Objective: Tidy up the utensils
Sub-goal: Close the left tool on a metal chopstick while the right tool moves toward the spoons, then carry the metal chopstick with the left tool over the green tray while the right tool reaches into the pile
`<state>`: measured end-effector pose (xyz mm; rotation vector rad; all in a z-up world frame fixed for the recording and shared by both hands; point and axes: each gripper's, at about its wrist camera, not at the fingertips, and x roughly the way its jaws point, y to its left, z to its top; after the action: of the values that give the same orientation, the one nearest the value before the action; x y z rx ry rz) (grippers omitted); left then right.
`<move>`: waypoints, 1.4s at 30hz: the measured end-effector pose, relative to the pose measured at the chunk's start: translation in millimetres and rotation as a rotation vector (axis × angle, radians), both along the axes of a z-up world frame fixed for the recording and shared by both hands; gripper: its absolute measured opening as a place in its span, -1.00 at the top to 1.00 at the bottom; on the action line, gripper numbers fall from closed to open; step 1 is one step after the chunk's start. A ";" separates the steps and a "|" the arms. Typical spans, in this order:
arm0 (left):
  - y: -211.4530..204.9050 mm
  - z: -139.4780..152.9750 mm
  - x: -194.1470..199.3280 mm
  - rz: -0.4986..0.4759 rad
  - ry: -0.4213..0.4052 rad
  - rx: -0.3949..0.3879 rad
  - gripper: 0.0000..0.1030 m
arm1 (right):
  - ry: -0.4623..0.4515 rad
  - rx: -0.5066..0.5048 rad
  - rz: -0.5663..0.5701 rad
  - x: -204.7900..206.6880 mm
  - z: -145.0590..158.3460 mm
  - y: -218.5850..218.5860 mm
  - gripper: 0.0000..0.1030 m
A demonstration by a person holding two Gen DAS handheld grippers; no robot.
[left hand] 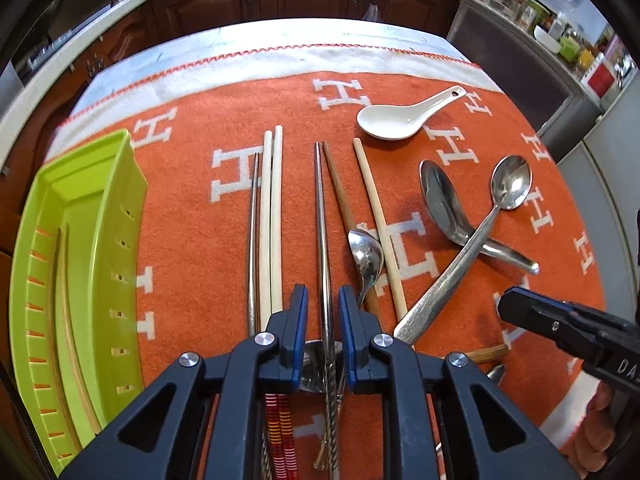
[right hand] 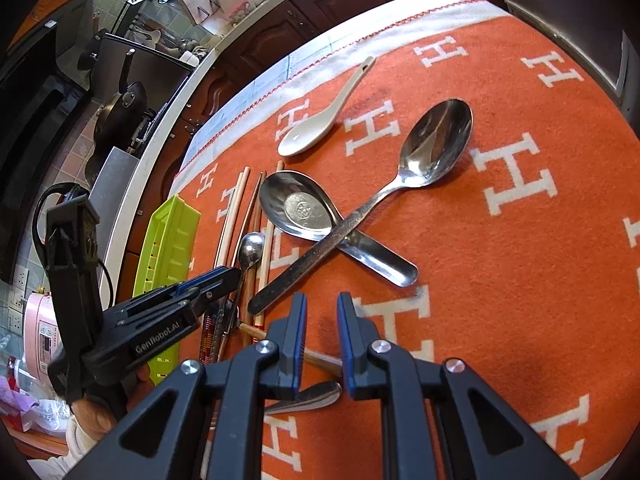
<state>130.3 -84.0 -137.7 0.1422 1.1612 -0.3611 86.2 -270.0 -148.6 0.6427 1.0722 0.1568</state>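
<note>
Steel chopstick (left hand: 322, 216) lies between the fingers of the left gripper (left hand: 323, 312), jaws parted, not pinching. Right gripper (right hand: 321, 320) likewise parted, empty.

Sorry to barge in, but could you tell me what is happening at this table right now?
A person holding a gripper in each hand is sorting utensils scattered on the orange blanket with white H letters. The left gripper is open, its fingers either side of a slim metal chopstick, not yet closed on it. The right gripper is open too, above bare blanket. The lime-green plastic organiser tray already holds what looks like a wooden chopstick. Two crossed steel spoons and a white ceramic soup spoon lie unsorted.
</note>
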 end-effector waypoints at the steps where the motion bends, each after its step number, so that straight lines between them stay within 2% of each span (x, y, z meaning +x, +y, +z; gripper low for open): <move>1: -0.2 0.5 -2.1 0.000 -0.012 0.007 0.74 | 0.004 0.007 -0.004 0.5 -1.4 -1.3 0.70; 3: 0.1 1.1 -4.3 0.004 -0.026 0.007 0.77 | 0.015 0.029 -0.026 1.7 -4.6 -4.0 0.54; 4: 1.0 1.2 -5.0 0.010 -0.034 0.005 0.92 | 0.016 0.049 -0.043 1.9 -6.2 -6.2 0.44; 11: 12.9 5.4 -1.3 0.062 -0.029 -0.068 0.94 | 0.012 0.104 -0.118 8.1 -12.1 -15.0 0.43; 17: 30.6 39.7 -4.6 0.075 -0.041 -0.133 0.94 | 0.014 0.105 -0.158 17.2 -12.6 -12.3 0.43; 21: 56.1 69.1 -10.8 0.107 -0.081 -0.156 0.94 | 0.012 0.088 -0.174 24.0 -11.7 -6.5 0.43; 26: 95.1 87.4 -16.2 0.167 -0.107 -0.170 0.94 | -0.009 -0.005 -0.178 32.3 -7.2 7.5 0.43; 29: 117.8 89.0 -18.8 0.217 -0.112 -0.167 0.94 | -0.009 -0.078 -0.192 37.8 -4.5 16.6 0.49; 42: 169.6 70.9 -25.6 0.306 -0.081 -0.200 0.93 | 0.129 -0.303 -0.310 63.1 7.4 49.9 0.53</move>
<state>104.8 85.6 -66.8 -0.1933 1.0408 -0.1962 149.3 -220.1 -141.2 0.5408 1.0789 -0.3147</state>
